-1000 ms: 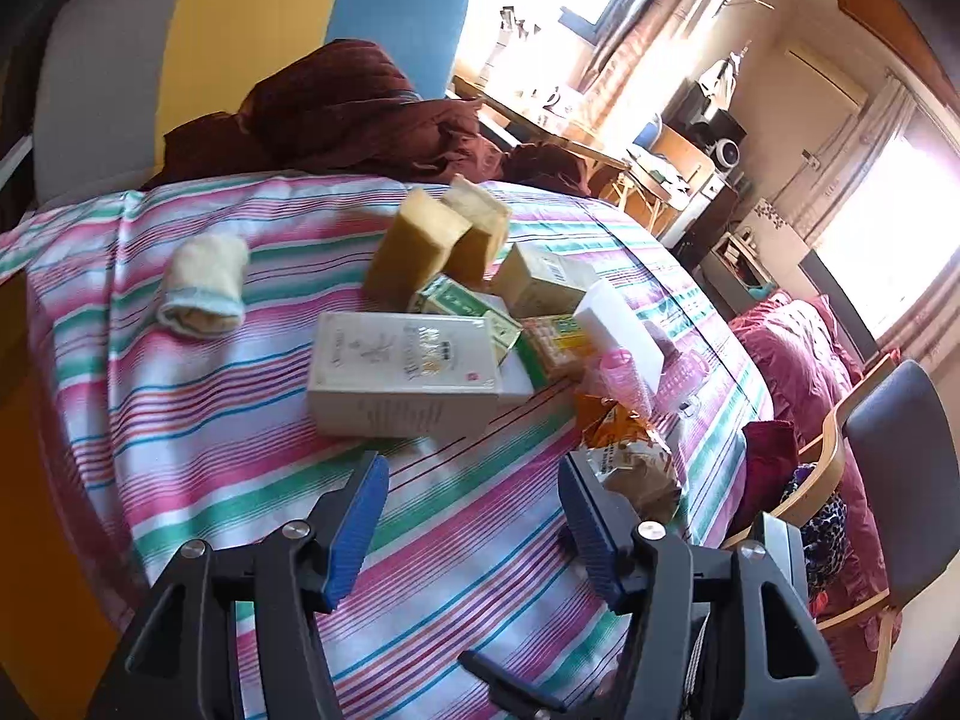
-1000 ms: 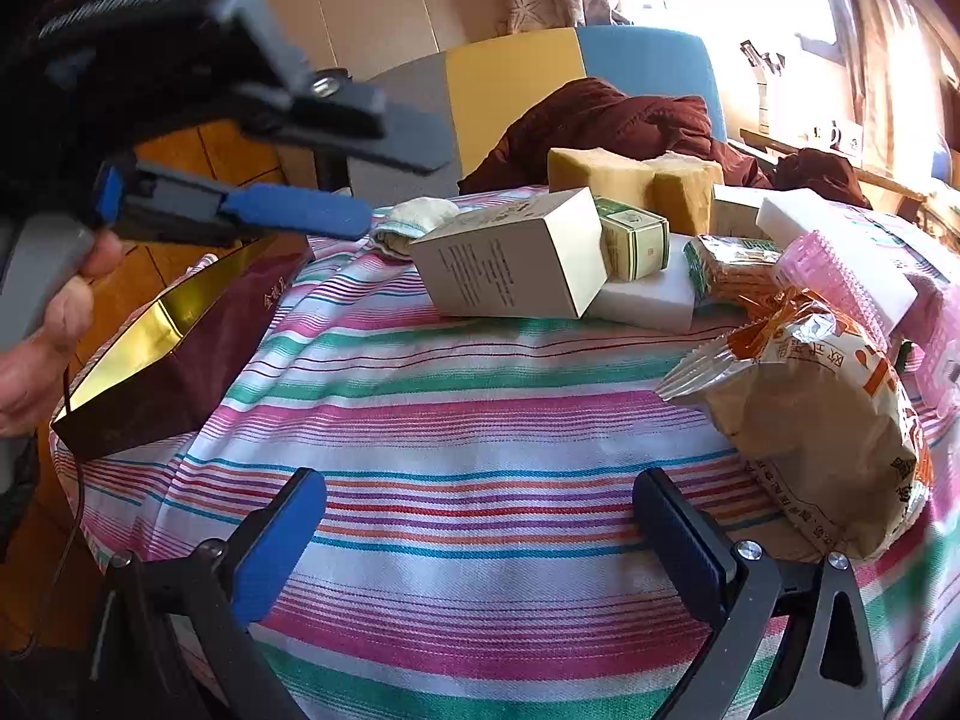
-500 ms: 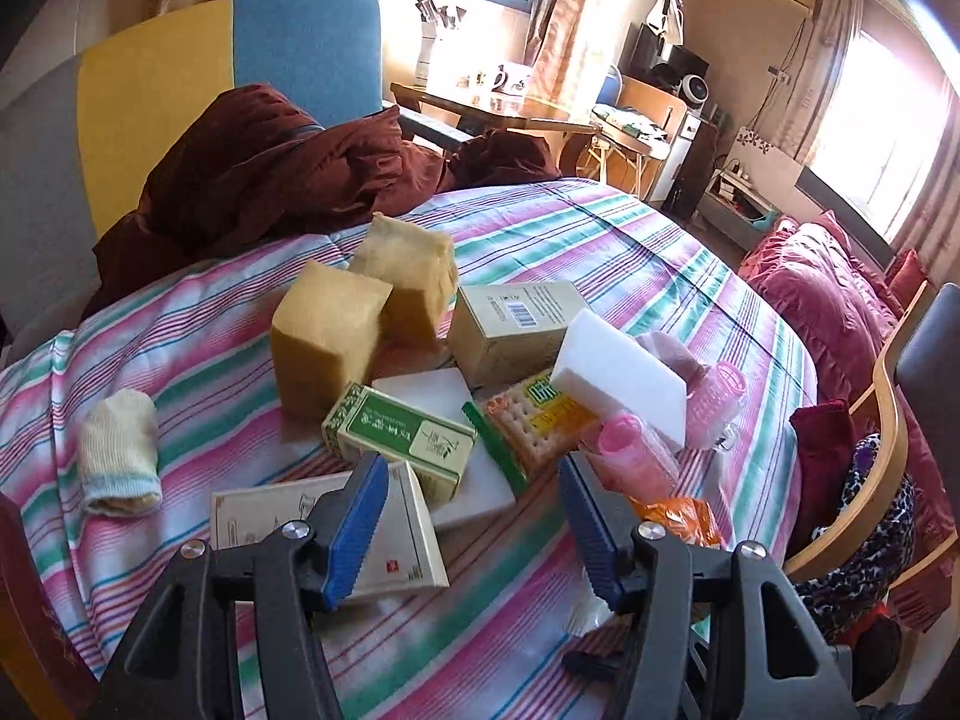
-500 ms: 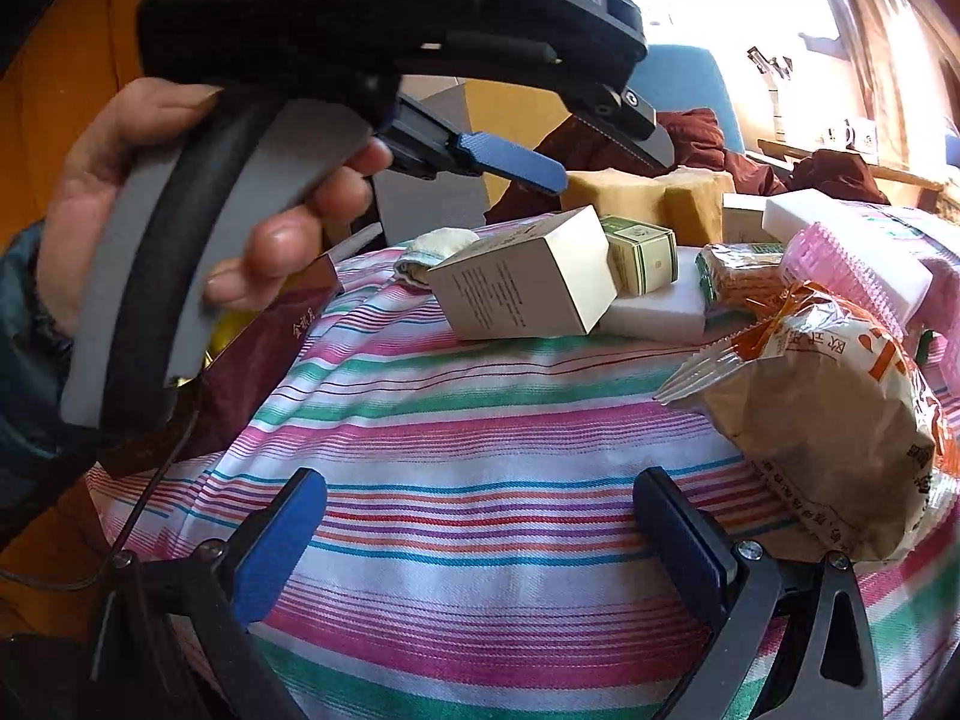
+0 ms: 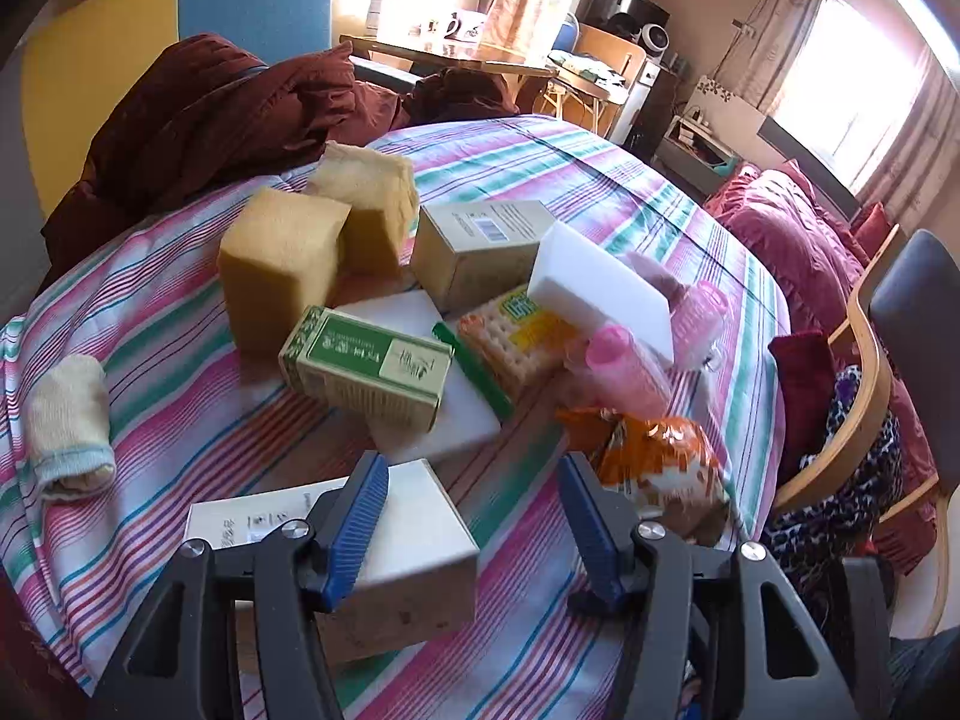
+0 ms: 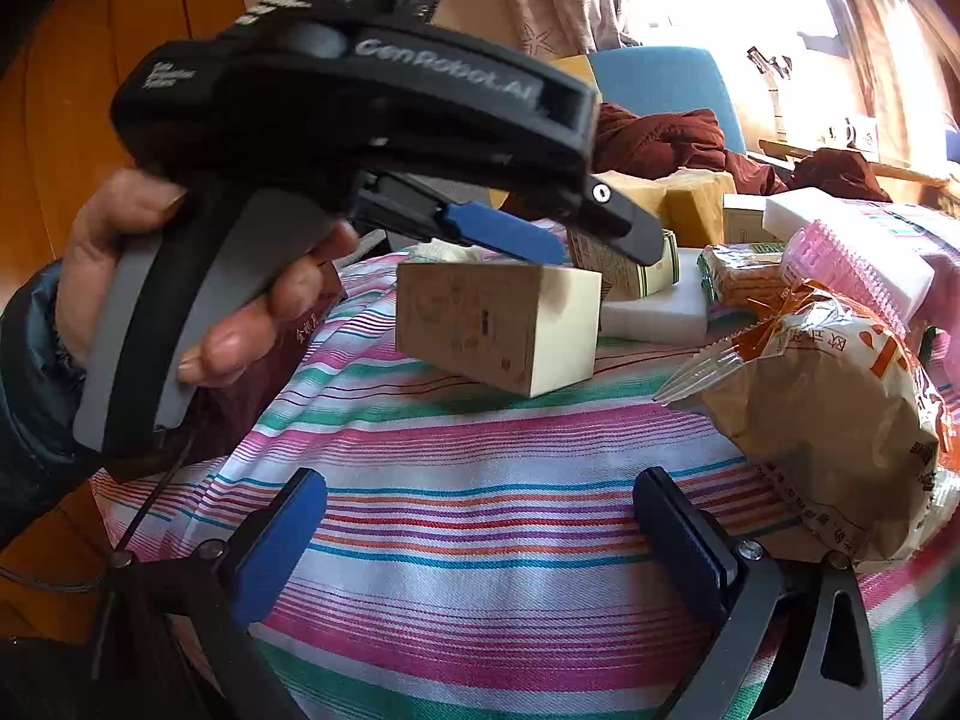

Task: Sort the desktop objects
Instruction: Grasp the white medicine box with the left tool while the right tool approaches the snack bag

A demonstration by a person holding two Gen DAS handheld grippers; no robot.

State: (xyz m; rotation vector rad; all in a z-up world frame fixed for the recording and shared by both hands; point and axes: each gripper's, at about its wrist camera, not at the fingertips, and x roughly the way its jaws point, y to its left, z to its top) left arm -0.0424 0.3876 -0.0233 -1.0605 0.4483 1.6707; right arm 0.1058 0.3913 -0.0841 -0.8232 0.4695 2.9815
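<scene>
My left gripper (image 5: pixel 474 522) is open and hovers just over a cream carton (image 5: pixel 396 558), whose near end lies under its left finger. Beyond it are a green box (image 5: pixel 372 360), two yellow sponges (image 5: pixel 282 264), a beige box (image 5: pixel 474 246), a white foam block (image 5: pixel 600 294), a cracker packet (image 5: pixel 516 336) and pink rollers (image 5: pixel 624 360). In the right wrist view a hand (image 6: pixel 210 276) holds the left gripper (image 6: pixel 606 249) above the cream carton (image 6: pixel 498 324). My right gripper (image 6: pixel 480 540) is open over bare striped cloth, left of an orange snack bag (image 6: pixel 828 420).
A rolled sock (image 5: pixel 72 426) lies at the table's left. A dark red box (image 6: pixel 306 330) sits at the left edge, mostly hidden by the hand. A maroon garment (image 5: pixel 228 108) drapes a chair behind the round table (image 5: pixel 600 180). A wooden chair (image 5: pixel 864 360) stands to the right.
The left gripper has moved forward and down over the cream carton, staying open. The right gripper has barely moved.
</scene>
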